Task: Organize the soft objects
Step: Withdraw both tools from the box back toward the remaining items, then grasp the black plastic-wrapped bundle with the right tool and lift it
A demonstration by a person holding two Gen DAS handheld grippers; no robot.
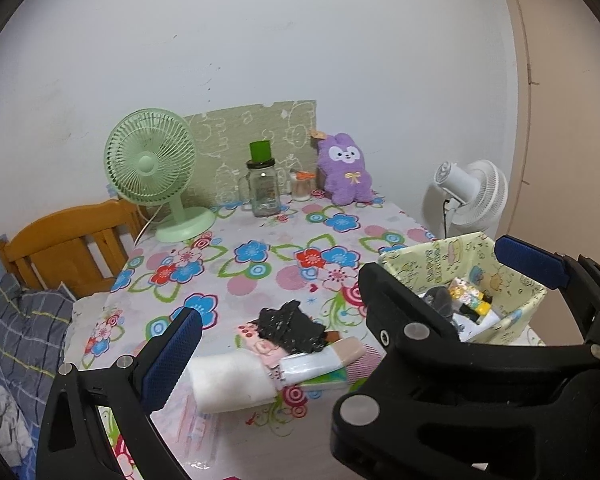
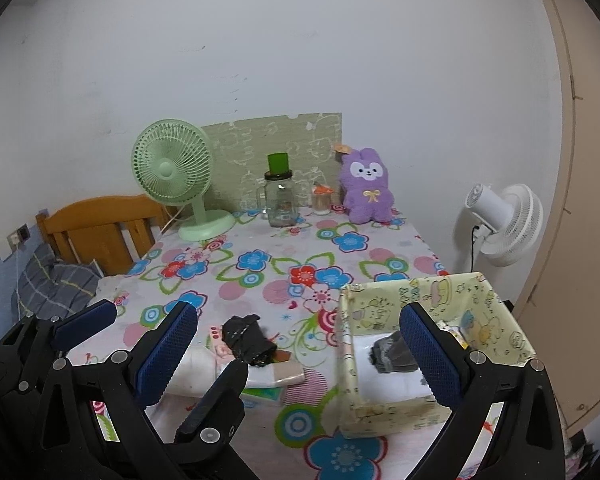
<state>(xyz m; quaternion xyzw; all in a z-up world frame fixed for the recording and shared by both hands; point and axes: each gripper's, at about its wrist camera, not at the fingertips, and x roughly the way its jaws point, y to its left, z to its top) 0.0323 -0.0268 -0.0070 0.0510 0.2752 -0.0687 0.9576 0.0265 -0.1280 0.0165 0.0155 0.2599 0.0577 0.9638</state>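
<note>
Near edge of the bench, left to right: white folded cloth and black fabric, likely light and limp, best pinched mid-fold; left claw and right claw wide open, empty; box.

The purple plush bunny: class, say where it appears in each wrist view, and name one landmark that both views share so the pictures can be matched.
Left wrist view: the purple plush bunny stands at the table's far edge against the wall, right of centre.
Right wrist view: the bunny stands at the same far edge, right of centre.
Shared landmark: the green desk fan, far left on the table in both.
</note>
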